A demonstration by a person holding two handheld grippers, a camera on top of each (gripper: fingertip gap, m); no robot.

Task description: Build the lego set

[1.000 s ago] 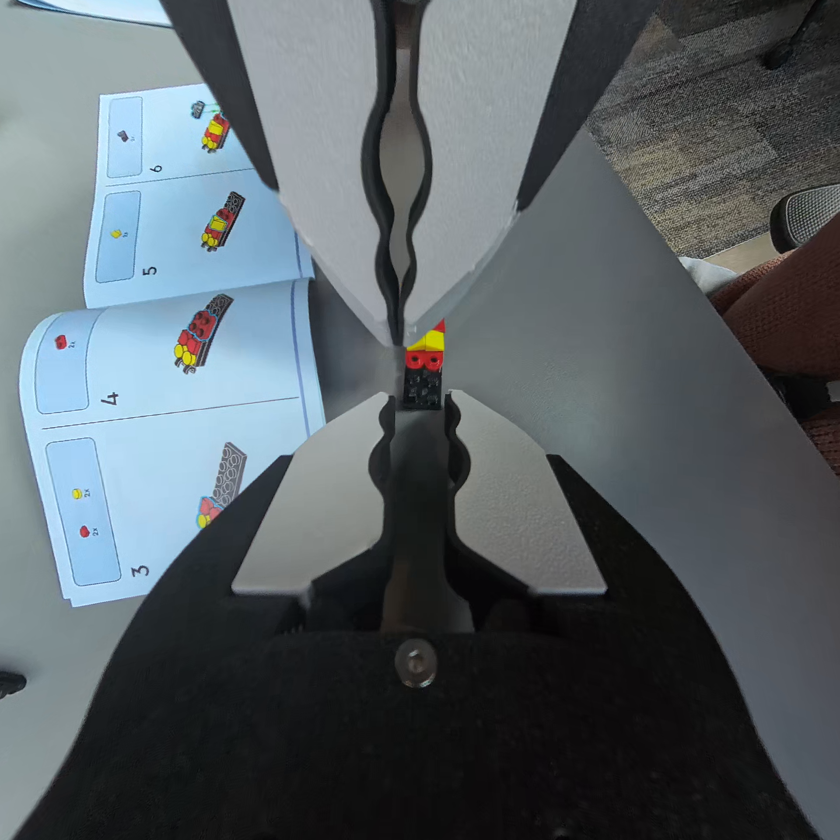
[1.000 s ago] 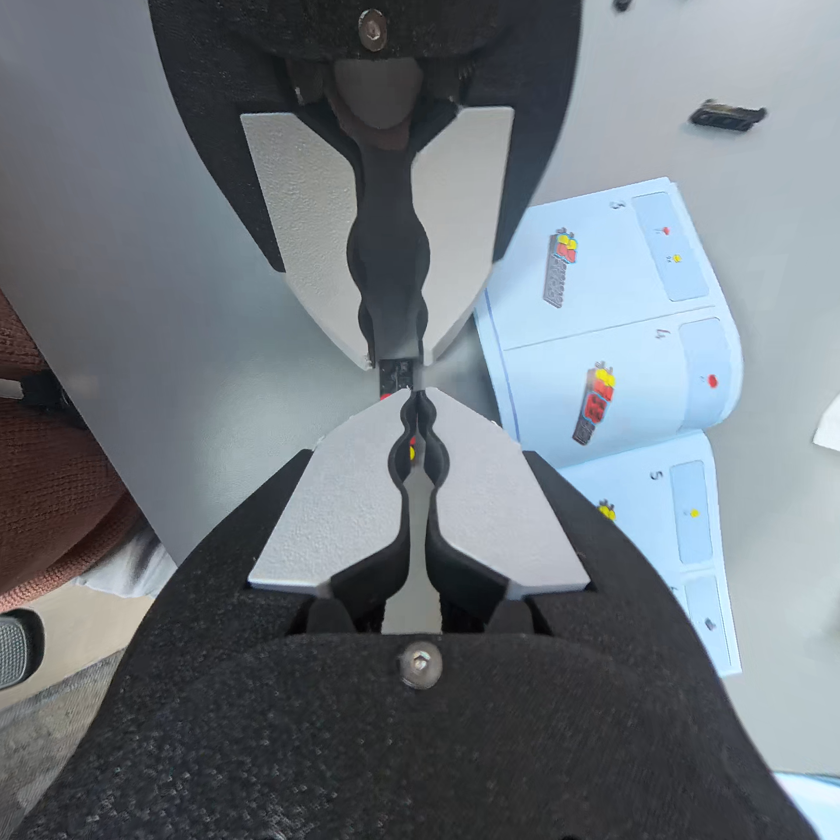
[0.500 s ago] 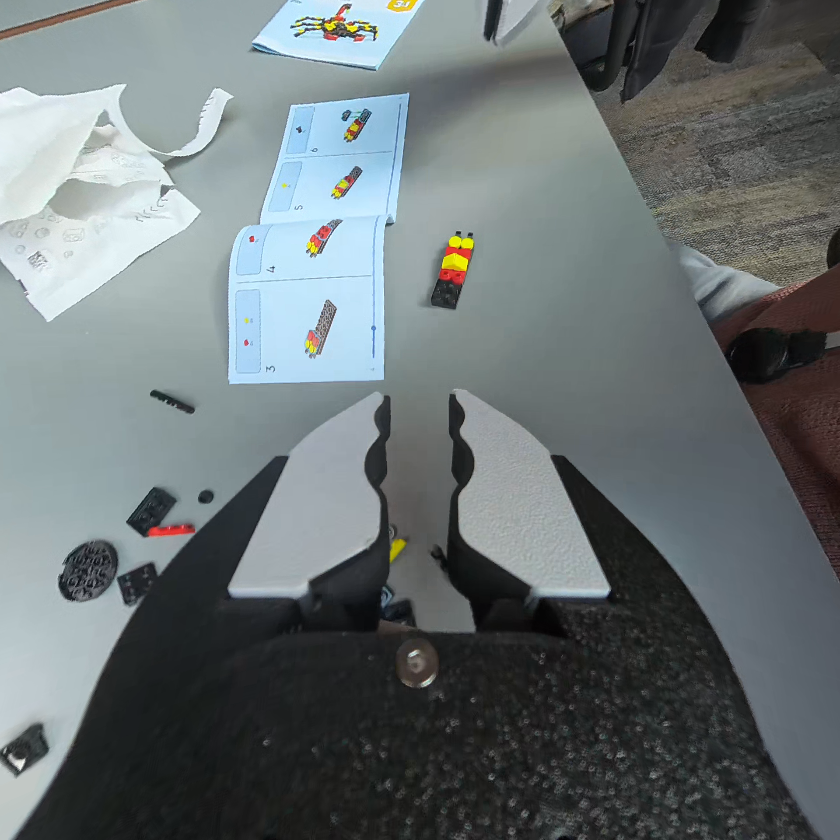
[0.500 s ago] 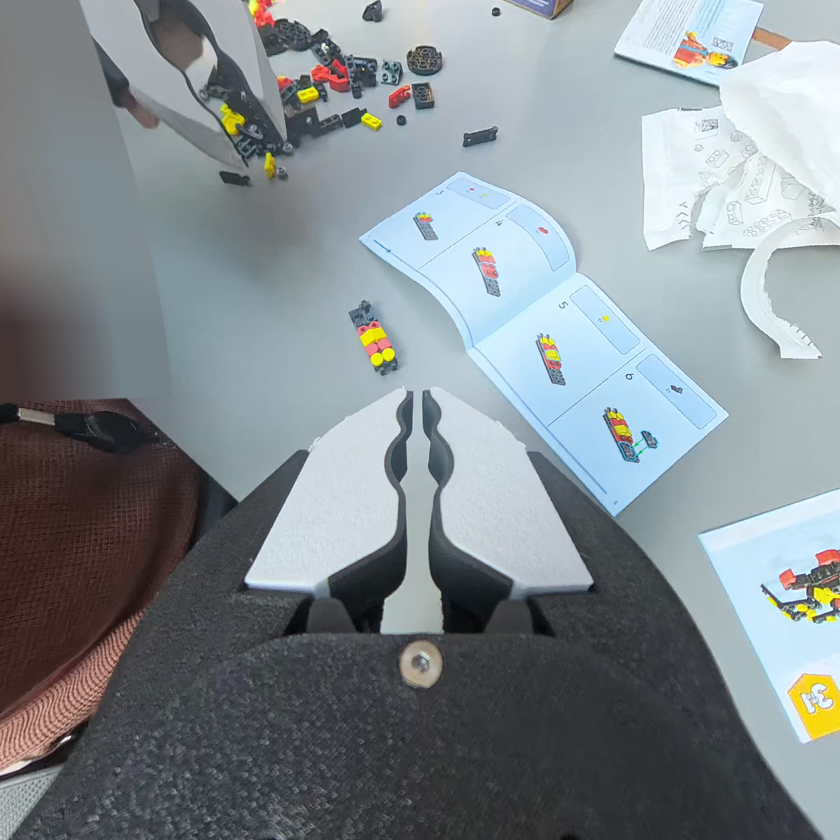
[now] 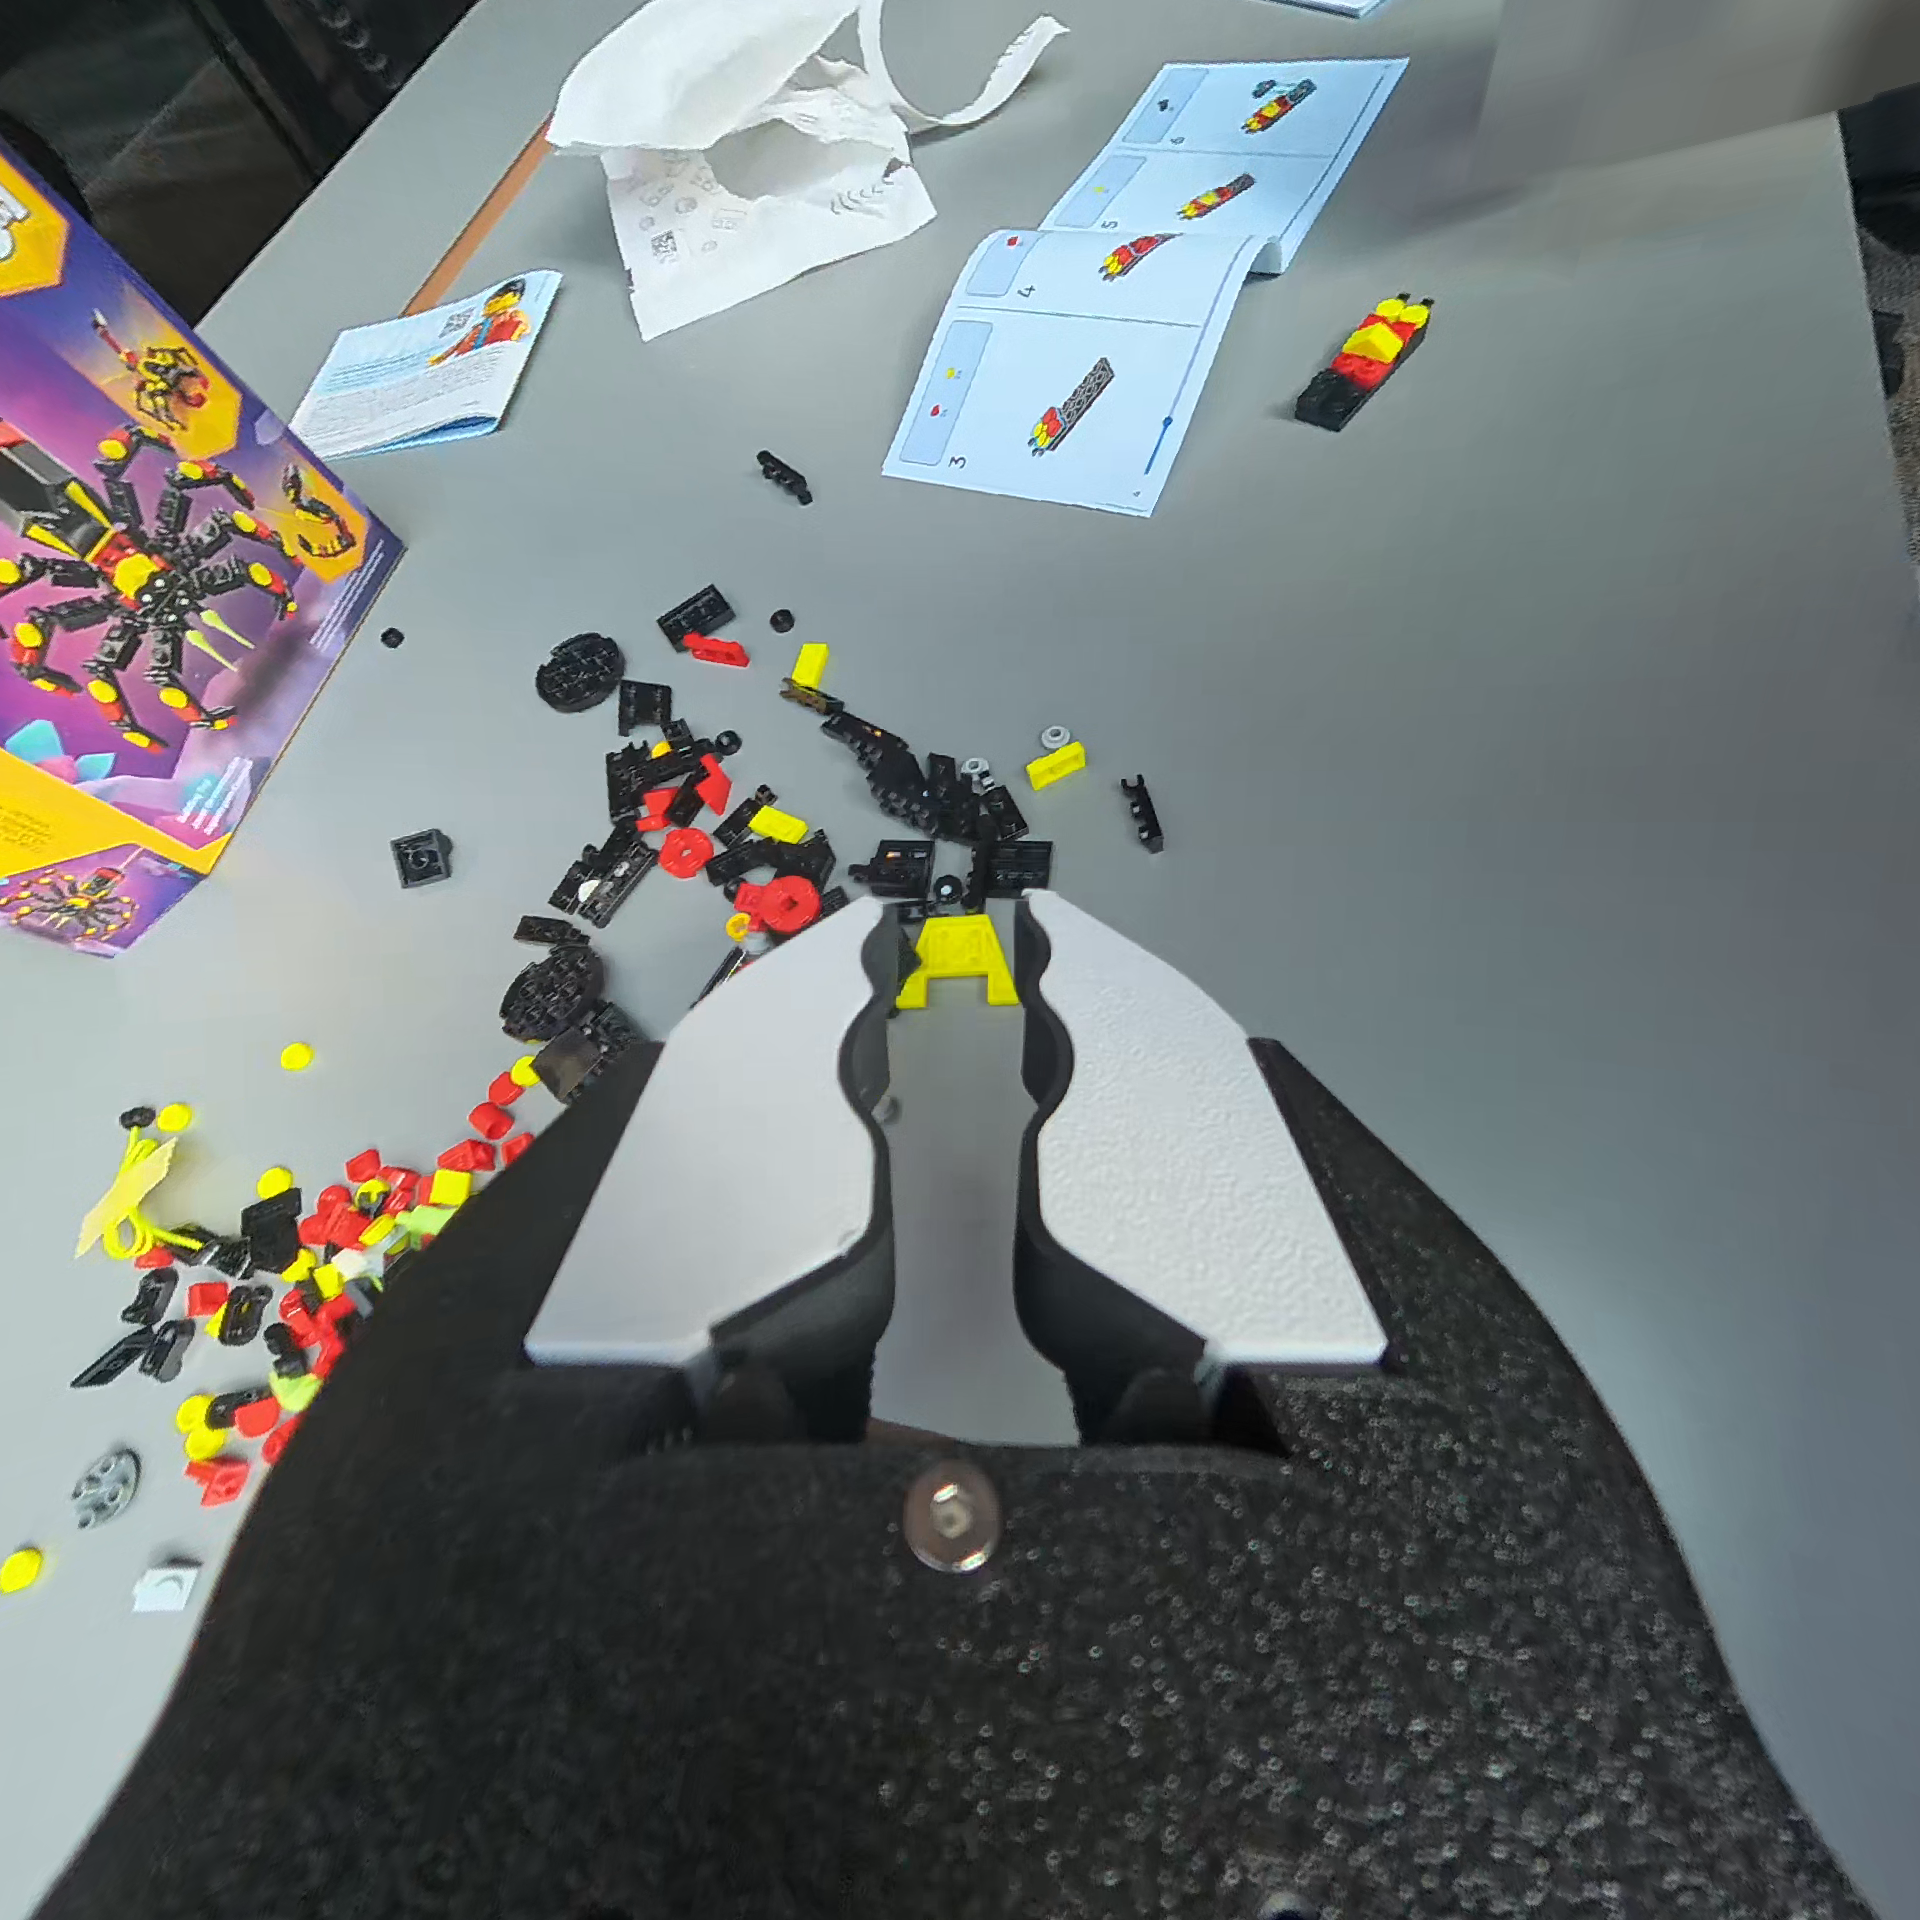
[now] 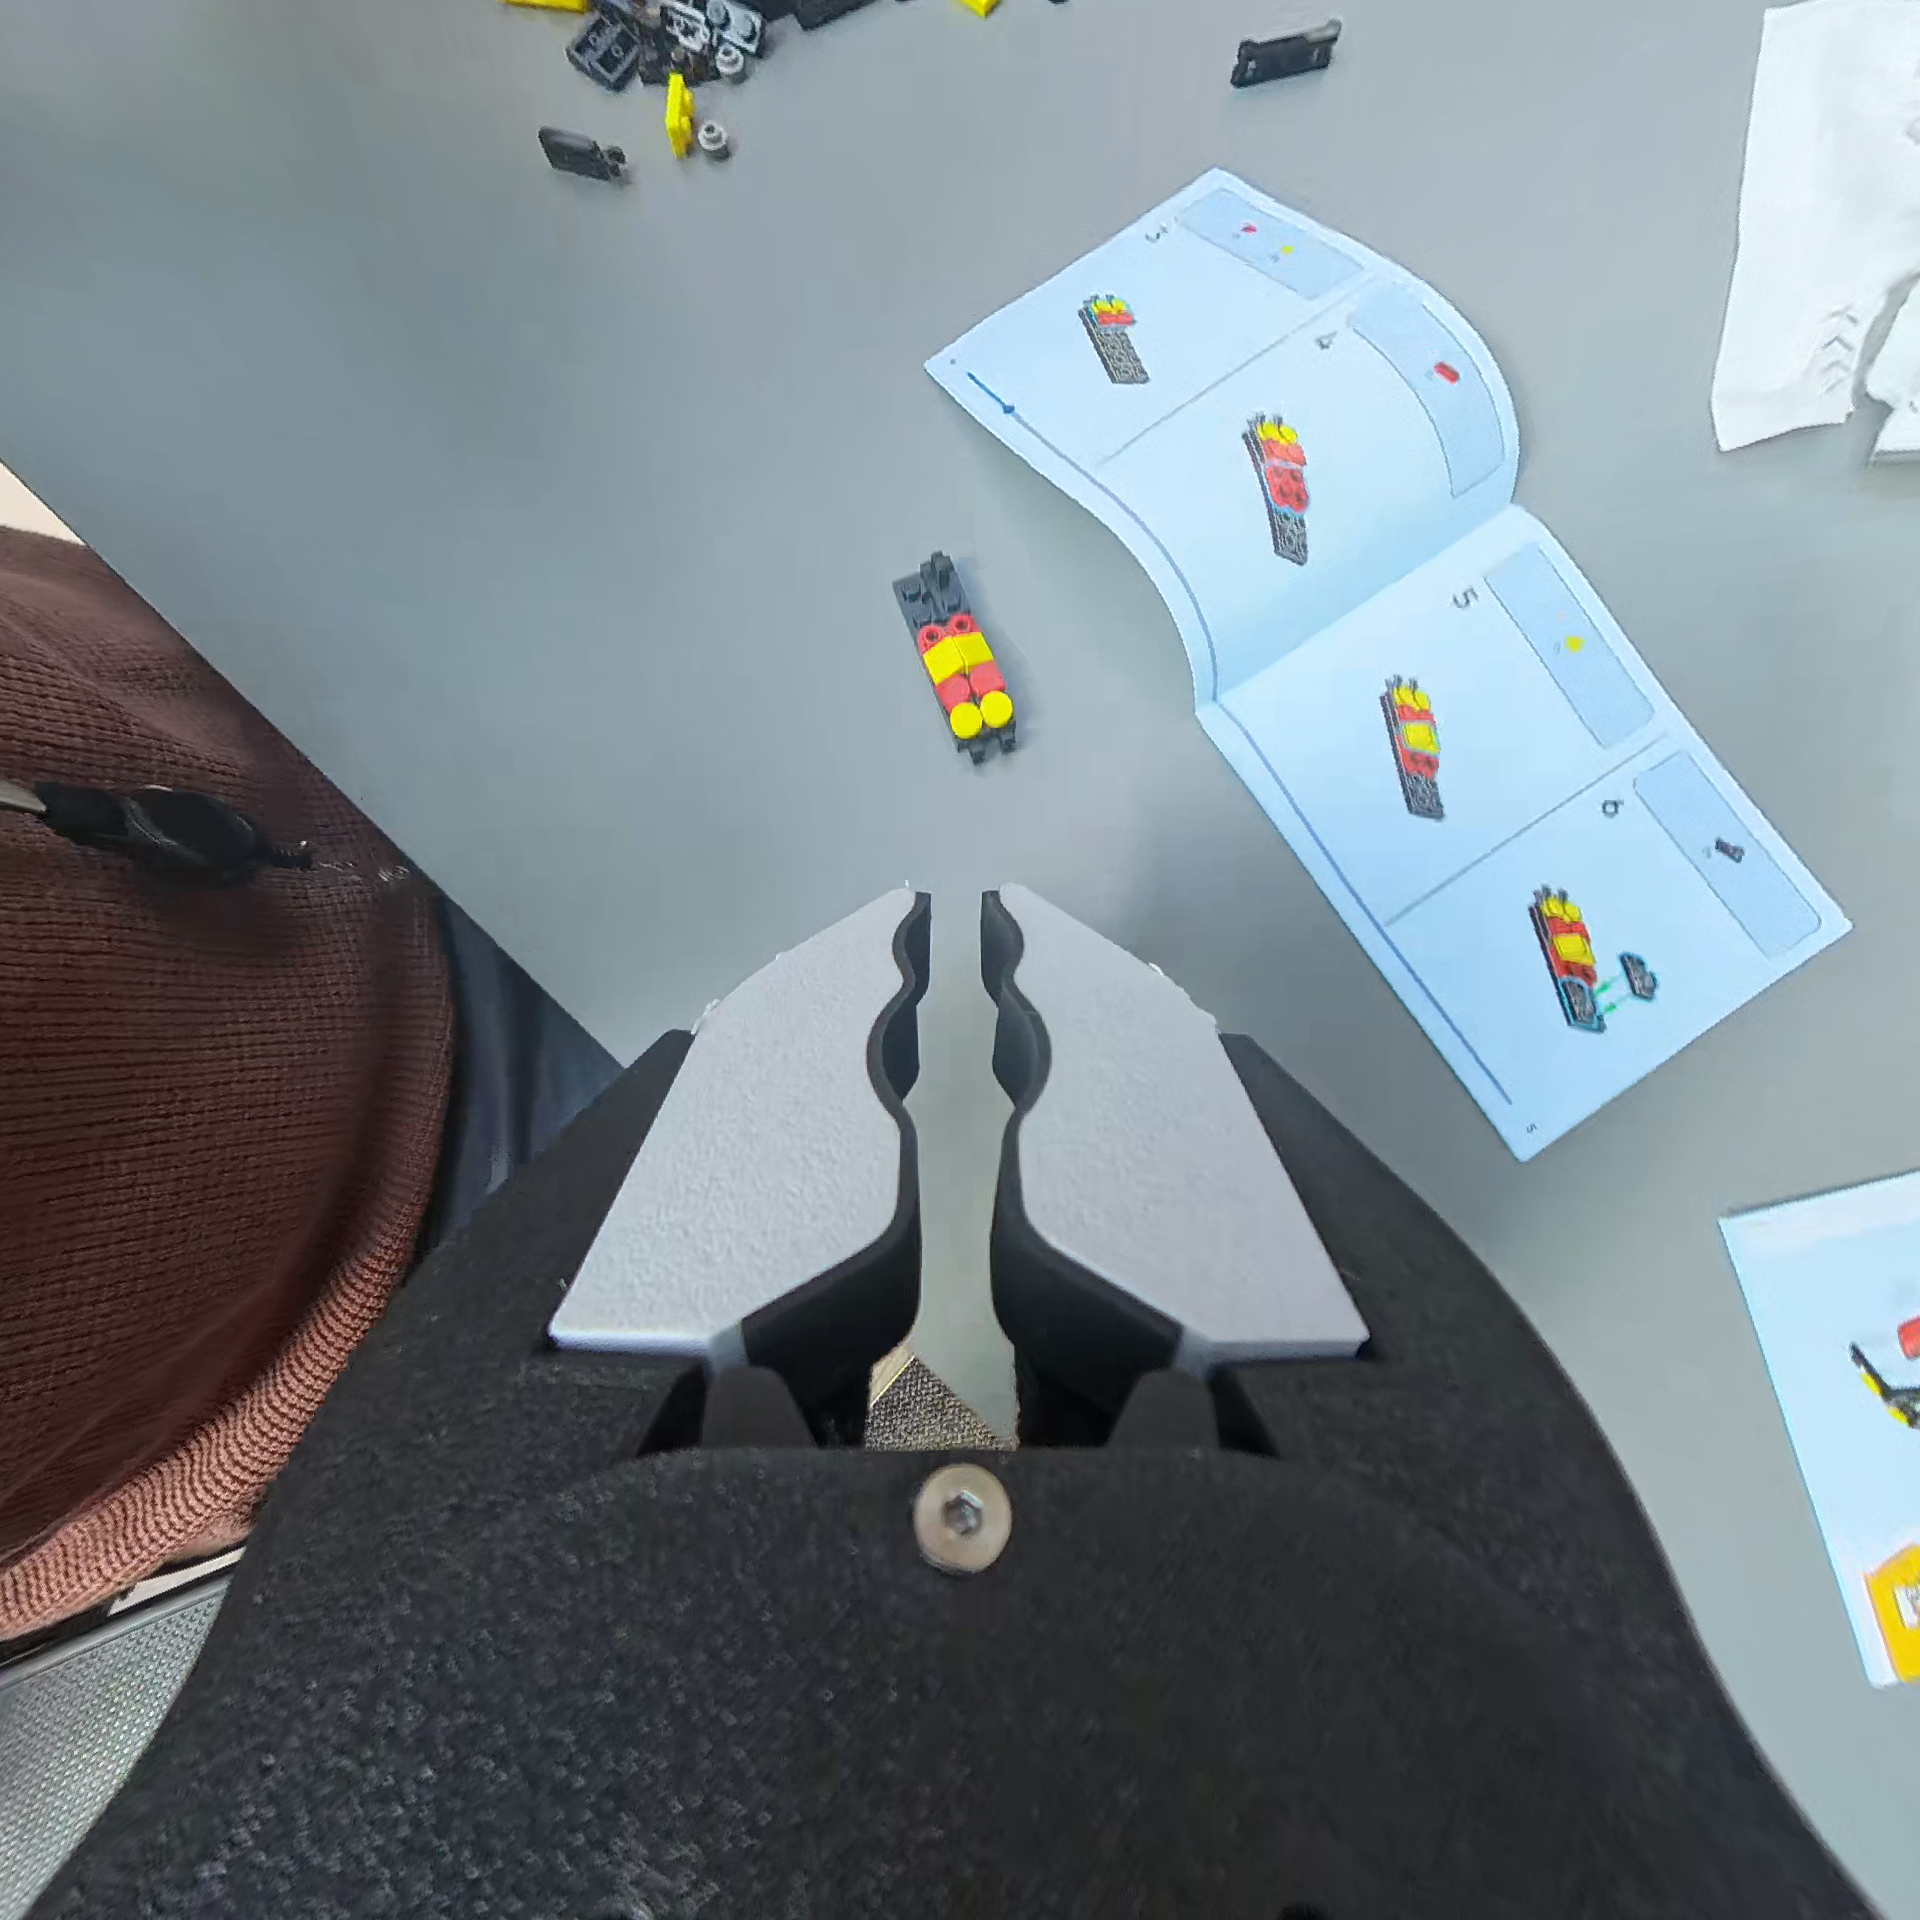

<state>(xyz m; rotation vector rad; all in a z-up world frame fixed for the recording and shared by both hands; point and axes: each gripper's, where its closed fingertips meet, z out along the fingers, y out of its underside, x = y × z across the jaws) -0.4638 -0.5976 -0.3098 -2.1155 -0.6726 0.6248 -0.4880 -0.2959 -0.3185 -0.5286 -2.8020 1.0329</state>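
Observation:
The small black, red and yellow lego assembly point(image 5: 1366, 358) lies on the grey table point(image 5: 1455, 831) beside the open instruction booklet point(image 5: 1101, 343). No gripper touches it. My left gripper point(image 5: 954, 914) is open and low over the pile of loose black, red and yellow pieces point(image 5: 727, 821). A yellow piece point(image 5: 956, 961) lies between its fingertips. In the right wrist view the assembly point(image 6: 961, 665) lies ahead of my right gripper point(image 6: 956, 904), which is slightly open and empty. The booklet point(image 6: 1403, 644) is to its right.
The purple set box point(image 5: 156, 582) stands at the left, with a leaflet point(image 5: 426, 364) and torn white paper bag point(image 5: 758, 156) behind the pile. More small pieces point(image 5: 260, 1268) lie at the near left. A person's brown sleeve point(image 6: 156, 1091) is at the table edge, and another leaflet point(image 6: 1839, 1403) at the right. My hands' fingertips stand some 30 cm from each other.
Both grippers let go of the assembly, which now lies on the table. My left gripper swung left over the loose pieces. My right gripper drew back and opened a little.

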